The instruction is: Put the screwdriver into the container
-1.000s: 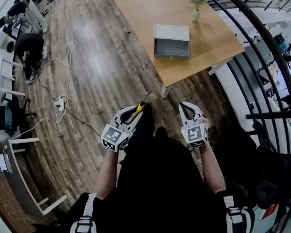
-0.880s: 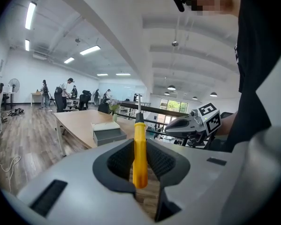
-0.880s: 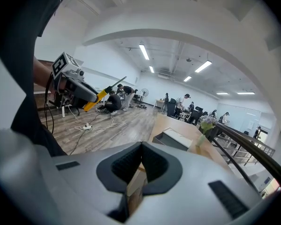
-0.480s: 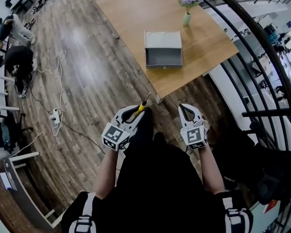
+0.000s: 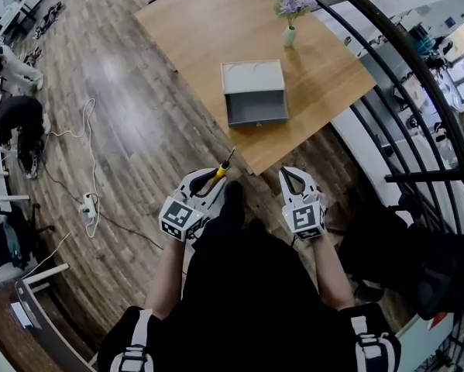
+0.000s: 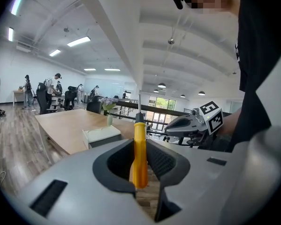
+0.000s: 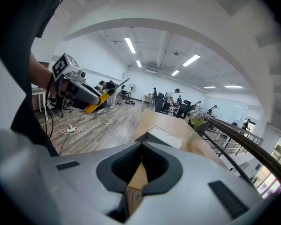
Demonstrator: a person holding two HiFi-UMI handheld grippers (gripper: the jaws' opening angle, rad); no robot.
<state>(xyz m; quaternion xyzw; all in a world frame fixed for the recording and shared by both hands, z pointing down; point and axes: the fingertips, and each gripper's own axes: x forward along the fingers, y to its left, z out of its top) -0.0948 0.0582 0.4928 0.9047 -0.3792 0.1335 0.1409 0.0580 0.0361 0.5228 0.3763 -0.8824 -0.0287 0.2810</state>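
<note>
Screwdriver [image 6: 140, 153]: yellow handle clamped between the jaws of the left gripper [image 6: 140, 172], dark collar and thin metal shaft sticking out past the jaw tips. In the head view the shaft points up-frame toward the near corner of the table [image 5: 187, 22]. It is held in the air over the wooden floor [image 5: 131, 122], short of the table edge.

Container [image 5: 253, 91]: grey open-topped box, on the table, well apart from the screwdriver. No contents can be made out.

Right gripper [image 7: 139, 172]: jaw tips together, nothing between them. It is held level with the left gripper, just beside it, in front of the person's dark torso.

Surroundings: vase with purple flowers [image 5: 290, 34] on the table beyond the container. Black railing [image 5: 386, 91] curves along the right. Power strip and cable [image 5: 88, 205] lie on the floor at left.
</note>
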